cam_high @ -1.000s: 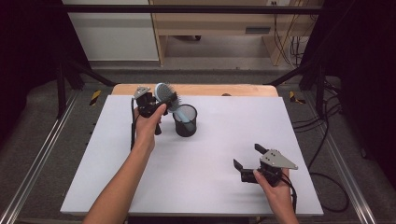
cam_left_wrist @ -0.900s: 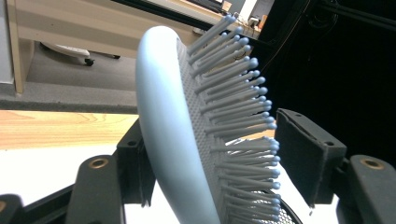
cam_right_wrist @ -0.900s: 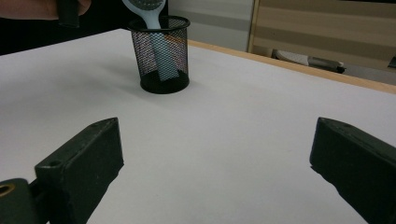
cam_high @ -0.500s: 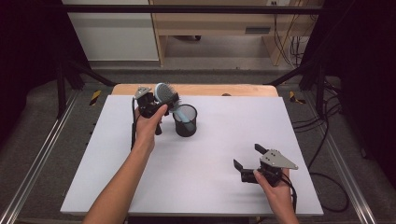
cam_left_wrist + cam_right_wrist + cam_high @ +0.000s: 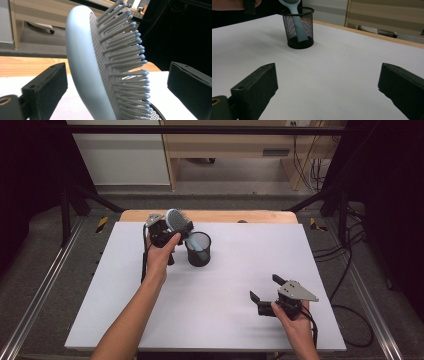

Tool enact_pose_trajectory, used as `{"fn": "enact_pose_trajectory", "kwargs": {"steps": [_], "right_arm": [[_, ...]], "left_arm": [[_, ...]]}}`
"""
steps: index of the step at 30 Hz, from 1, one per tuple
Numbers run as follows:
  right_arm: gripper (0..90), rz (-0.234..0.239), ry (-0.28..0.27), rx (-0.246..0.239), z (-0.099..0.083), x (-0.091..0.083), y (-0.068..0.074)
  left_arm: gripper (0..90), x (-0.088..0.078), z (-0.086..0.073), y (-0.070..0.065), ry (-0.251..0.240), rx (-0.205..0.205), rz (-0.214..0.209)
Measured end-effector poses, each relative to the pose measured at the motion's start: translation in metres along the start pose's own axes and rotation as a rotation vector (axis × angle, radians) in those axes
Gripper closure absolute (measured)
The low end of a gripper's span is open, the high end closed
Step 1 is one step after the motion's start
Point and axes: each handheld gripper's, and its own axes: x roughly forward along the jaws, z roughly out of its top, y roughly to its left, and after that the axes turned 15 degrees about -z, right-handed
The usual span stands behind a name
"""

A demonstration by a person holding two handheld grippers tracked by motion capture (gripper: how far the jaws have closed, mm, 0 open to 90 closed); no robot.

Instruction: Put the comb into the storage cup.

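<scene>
A pale blue hairbrush point(image 5: 178, 220) stands with its handle down in a black mesh cup point(image 5: 198, 249) at the back left of the white table point(image 5: 215, 320). My left gripper point(image 5: 172, 227) is up at the brush head. Its jaws have just been opening and now stand wide apart, with the brush head point(image 5: 85, 62) between them, bristles toward the right jaw and no pad touching it. My right gripper point(image 5: 264, 287) rests open near the front right with nothing between its jaws point(image 5: 327, 87). It faces the cup point(image 5: 298, 27), where the brush handle point(image 5: 298, 31) shows through the mesh.
A wooden strip point(image 5: 260, 216) runs along the table's far edge. Metal rails point(image 5: 45, 285) flank the table on the floor, and cables point(image 5: 345, 270) trail at the right. A wide stretch of bare white tabletop lies between the cup and the right gripper.
</scene>
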Motion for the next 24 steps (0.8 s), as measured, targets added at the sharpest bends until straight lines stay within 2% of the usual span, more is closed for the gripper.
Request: {"fn": "enact_pose_trajectory", "kwargs": {"steps": [2,14,24], "right_arm": [[2.8,0.000,0.001,0.000,0.0000,0.0000,-0.0001],[2.9,-0.001,0.002,0.000,-0.0002,0.0002,0.0004],[2.8,-0.001,0.006,-0.001,-0.0006,0.0003,0.0005]], "left_arm": [[1.8,-0.0001,-0.0002,-0.0001,-0.004,-0.006,0.011],[1.8,-0.0007,-0.0012,-0.0046,-0.002,0.016,0.003],[1.9,-0.0017,-0.0025,-0.0069,0.013,0.062,0.006]]}}
